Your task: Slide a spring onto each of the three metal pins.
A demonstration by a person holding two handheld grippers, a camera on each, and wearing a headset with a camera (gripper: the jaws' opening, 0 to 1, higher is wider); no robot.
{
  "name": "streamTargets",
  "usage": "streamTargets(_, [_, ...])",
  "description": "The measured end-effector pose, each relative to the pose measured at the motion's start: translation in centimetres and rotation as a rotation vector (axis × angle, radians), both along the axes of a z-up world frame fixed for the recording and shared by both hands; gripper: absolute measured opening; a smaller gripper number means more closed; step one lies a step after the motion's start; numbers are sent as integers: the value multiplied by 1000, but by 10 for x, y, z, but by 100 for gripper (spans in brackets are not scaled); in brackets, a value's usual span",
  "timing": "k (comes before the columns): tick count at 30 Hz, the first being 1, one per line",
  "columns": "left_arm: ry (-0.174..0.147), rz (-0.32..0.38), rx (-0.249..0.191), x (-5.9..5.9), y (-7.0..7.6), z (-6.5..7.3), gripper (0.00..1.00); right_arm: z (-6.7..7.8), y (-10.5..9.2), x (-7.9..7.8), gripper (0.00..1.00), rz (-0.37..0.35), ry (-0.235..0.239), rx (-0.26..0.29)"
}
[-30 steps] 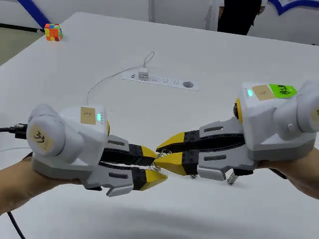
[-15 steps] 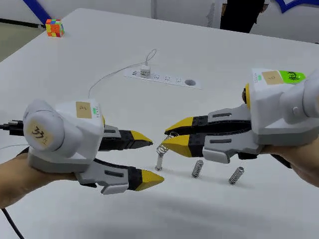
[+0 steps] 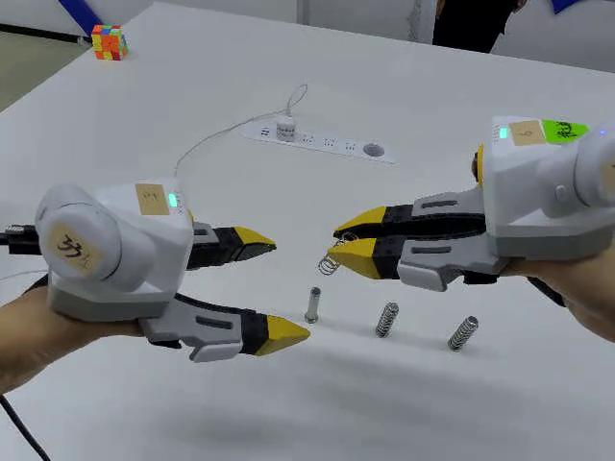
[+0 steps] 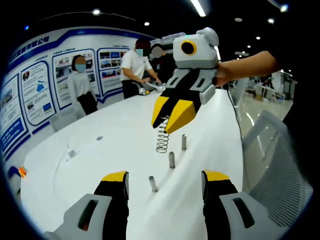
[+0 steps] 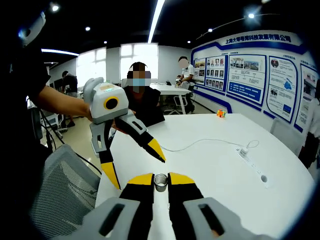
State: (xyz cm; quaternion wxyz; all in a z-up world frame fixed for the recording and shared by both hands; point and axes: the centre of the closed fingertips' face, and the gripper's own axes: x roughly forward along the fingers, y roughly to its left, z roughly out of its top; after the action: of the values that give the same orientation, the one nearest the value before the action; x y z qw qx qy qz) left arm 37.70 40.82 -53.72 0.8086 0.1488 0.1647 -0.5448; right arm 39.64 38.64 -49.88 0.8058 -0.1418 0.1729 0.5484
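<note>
Green-stickered right gripper (image 3: 336,243), scrawl unreadable, pinches a spring (image 3: 330,263).

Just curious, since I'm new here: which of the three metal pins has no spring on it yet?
The left-end pin in the head view: it stands bare, while the middle pin and right-end pin each wear a spring.

**Spring's off the pin again**

Right gripper (image 3: 336,244) lifted up and away, so the spring (image 3: 329,264) now dangles from its tips, clear of the pin (image 3: 312,305) it was on. Left gripper (image 3: 290,288) backed off and its jaws spread wide
</note>
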Motion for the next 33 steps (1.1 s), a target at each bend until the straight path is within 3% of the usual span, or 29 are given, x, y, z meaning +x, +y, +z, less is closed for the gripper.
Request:
streamTargets(12, [2,51,27,11,14,-8,70,-30,2,21,11,-45,36,-54])
streamTargets(15, [-4,76,26,14,19,-8,78,-39,2,24,11,-52,51,-66])
streamTargets(24, [13,109,52,17,26,-18,92,-59,-1,34,11,-85,81,-81])
streamTargets(28, [37,117,60,16,28,-24,98,-66,1,35,11,-84,91,-94])
streamTargets(31, [46,130,19,17,25,-18,100,-69,3,35,11,-84,102,-89])
streamTargets(33, [47,136,18,19,26,-18,100,-72,4,35,11,-80,105,-100])
